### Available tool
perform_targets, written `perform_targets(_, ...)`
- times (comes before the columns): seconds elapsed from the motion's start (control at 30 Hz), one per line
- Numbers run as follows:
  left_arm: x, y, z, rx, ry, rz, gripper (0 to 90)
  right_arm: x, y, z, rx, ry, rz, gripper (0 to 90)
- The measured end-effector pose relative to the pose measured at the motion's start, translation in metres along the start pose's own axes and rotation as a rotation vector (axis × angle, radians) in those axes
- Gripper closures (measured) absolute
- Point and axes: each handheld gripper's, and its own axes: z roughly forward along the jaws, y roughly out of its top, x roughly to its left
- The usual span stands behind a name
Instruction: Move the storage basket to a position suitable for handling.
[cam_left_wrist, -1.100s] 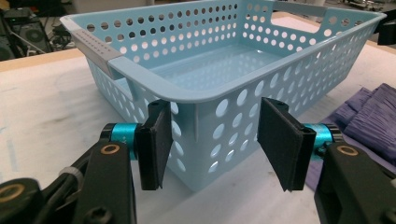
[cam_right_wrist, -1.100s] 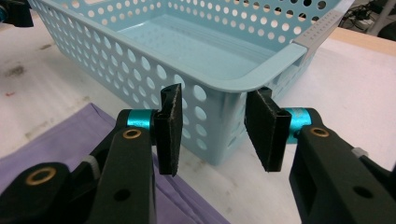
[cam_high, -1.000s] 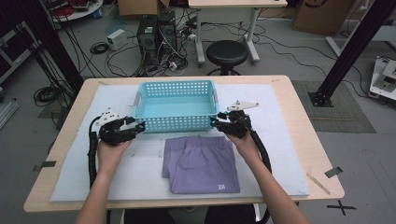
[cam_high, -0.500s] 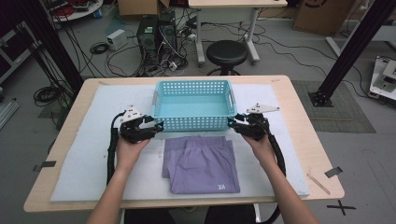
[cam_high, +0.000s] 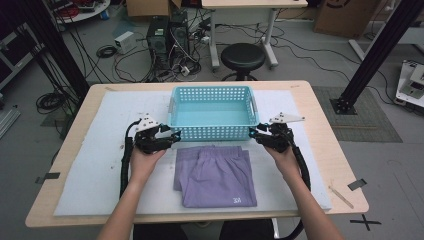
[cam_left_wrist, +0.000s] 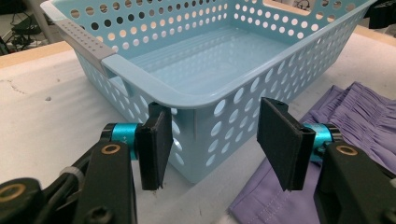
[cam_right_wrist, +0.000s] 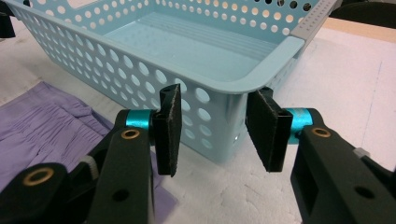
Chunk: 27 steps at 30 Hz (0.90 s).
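Left gripper (cam_left_wrist: 215, 140) | jaws apart | perforated plastic basket (cam_left_wrist: 196, 65) corner between

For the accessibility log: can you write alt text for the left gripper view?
The left gripper points its open black jaws at the near corner of an empty light-blue plastic basket with round holes in its walls. Folded purple cloth lies on the white table cover to the right of that corner.

A lab or workshop: a computer tower (cam_high: 168, 34), tangled floor cables (cam_high: 125, 70), a stool (cam_high: 243, 57) and black metal frame posts (cam_high: 377, 52) surround the table (cam_high: 325, 145).
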Motion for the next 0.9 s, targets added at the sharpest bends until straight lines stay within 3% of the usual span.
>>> perform_targets(0.43, -0.0005, -0.0061, 0.0046, 0.024, -0.017, 0.001, 45.6, -0.0001, -0.0059, 0.0021, 0.027, -0.009, -0.008, 56.1)
perform_targets(0.5, -0.0015, -0.0074, 0.0057, 0.022, -0.011, 0.014, 44.8, -0.0005, -0.0068, 0.0036, 0.034, -0.013, -0.004, 54.5)
perform_targets(0.9, -0.0012, -0.0072, 0.0062, 0.018, 0.008, 0.002, 43.6, 0.0016, -0.0099, 0.0037, 0.028, -0.008, -0.011, 56.3)
